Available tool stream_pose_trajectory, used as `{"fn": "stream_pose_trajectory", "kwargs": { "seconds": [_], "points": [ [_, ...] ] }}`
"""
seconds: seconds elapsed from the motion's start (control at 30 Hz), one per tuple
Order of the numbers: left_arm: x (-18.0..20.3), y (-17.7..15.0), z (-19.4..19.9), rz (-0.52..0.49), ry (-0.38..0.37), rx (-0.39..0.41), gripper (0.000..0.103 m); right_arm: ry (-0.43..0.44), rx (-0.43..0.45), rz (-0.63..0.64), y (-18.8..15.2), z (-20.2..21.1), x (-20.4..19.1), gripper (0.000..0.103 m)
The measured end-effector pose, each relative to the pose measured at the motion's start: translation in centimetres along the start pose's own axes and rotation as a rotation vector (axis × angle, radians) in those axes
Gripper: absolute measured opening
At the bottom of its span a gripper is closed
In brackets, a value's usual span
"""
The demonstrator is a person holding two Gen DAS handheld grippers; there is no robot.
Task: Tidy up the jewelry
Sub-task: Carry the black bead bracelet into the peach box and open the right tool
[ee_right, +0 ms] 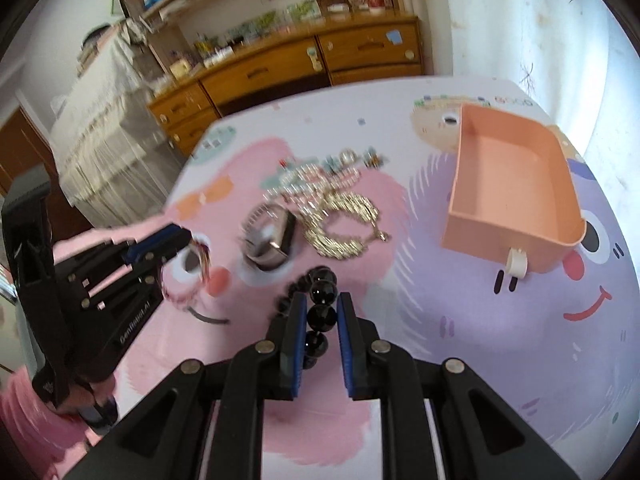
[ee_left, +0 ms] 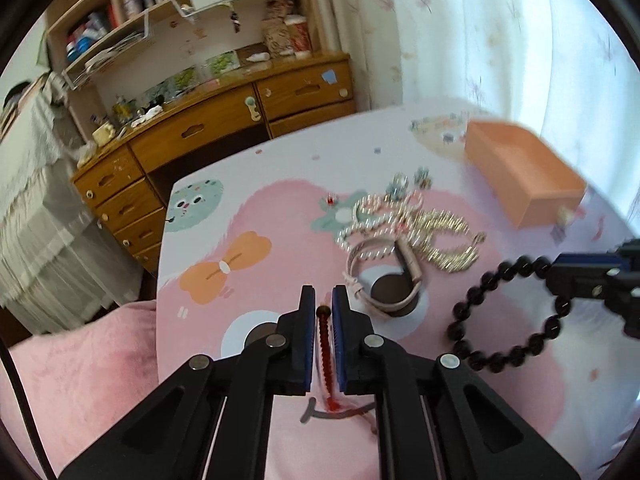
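My left gripper is shut on a red beaded bracelet and holds it above the mat; it also shows in the right wrist view with the bracelet hanging from it. My right gripper is shut on a black beaded bracelet; in the left wrist view that bracelet hangs as a loop. An empty orange tray sits at the right. A pile of jewelry lies mid-mat: pearl strands, gold chains, a pink-strap watch.
The table is covered by a cartoon-print mat. Small earrings lie beyond the pile. A wooden desk with drawers and shelves stands behind the table. A pink blanket lies at the left.
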State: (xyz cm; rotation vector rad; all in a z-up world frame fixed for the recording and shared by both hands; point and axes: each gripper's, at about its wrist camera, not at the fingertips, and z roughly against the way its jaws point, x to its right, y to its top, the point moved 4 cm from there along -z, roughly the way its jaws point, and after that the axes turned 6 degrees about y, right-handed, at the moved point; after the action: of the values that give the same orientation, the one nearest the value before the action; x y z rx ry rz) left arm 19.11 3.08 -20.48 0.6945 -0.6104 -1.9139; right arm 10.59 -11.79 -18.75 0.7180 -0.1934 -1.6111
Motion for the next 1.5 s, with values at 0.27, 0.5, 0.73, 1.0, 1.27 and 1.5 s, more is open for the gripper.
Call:
{"fn": "stream_pose_trajectory", "kwargs": {
  "seconds": [0.27,0.5,0.73,1.0,1.27,1.5],
  "points": [
    [0.5,2.9,3.8,0.173,-0.152,-0.017,0.005,0.009,0.128,-0.03,1.8,4.5,0.1,0.015],
    [4.4,6.7,4.1,0.206,-0.257,-0.083,0.005,0.013,0.22,-0.045,4.4,7.8,3.8,0.015],
    [9.1,11.2,2.8,0.209,-0.339,-0.123,0.006,0.017,0.251,-0.043,7.4,9.0,7.8,0.015],
    [13.4,13.7,-1.0,0.233,-0.343,-0.194,0.008,0.048,0.186,-0.066,9.7,7.4,13.0,0.015],
    [13.6,12.6,-4.1,0.291,-0.231,-0.283,0.041,0.074,0.077,-0.121,9.2,4.3,16.1,0.058],
    [10.2,10.9,-4.9,0.323,-0.122,-0.331,0.068,0.11,0.045,-0.14,8.6,3.2,16.1,0.069]
  ]
}}
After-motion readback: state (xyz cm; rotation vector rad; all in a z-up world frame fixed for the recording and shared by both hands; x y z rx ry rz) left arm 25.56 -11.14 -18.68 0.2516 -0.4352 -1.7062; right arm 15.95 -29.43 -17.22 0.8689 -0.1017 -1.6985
